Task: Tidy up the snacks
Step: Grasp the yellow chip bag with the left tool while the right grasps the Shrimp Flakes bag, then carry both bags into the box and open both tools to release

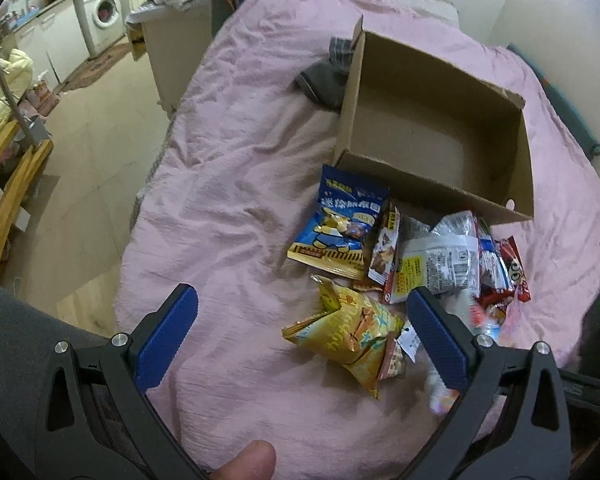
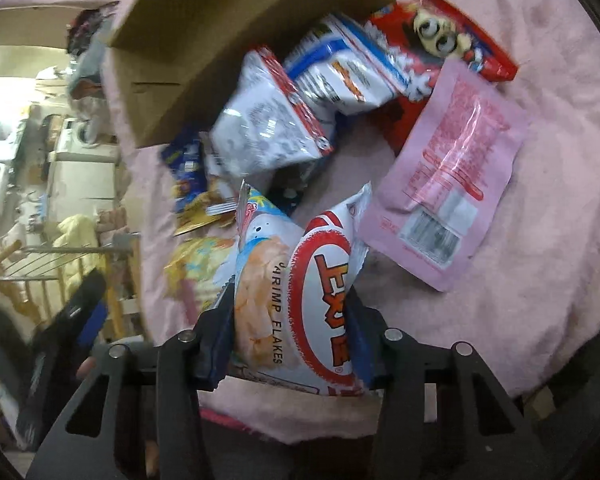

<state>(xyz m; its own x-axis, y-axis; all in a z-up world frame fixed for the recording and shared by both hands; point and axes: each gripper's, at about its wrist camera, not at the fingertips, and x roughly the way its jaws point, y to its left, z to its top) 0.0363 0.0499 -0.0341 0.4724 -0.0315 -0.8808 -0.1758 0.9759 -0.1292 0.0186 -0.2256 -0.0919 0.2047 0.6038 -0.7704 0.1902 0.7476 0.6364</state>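
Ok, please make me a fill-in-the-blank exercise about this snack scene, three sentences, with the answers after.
1. The right gripper is shut on a bag of shrimp flakes, and the left gripper is ____.
2. The cardboard box on the pink bedsheet has ____ snacks inside.
3. The yellow snack bag lies ____ the left gripper's fingers.

Answers: open; no; between

A bed with a rumpled pink cover point(image 1: 236, 168) carried everything. On it sat an open cardboard box point(image 1: 432, 128), a grey sock point(image 1: 324, 80) just beside its far corner, and a loose heap of snack packets point(image 1: 400, 264) against the box's near wall.
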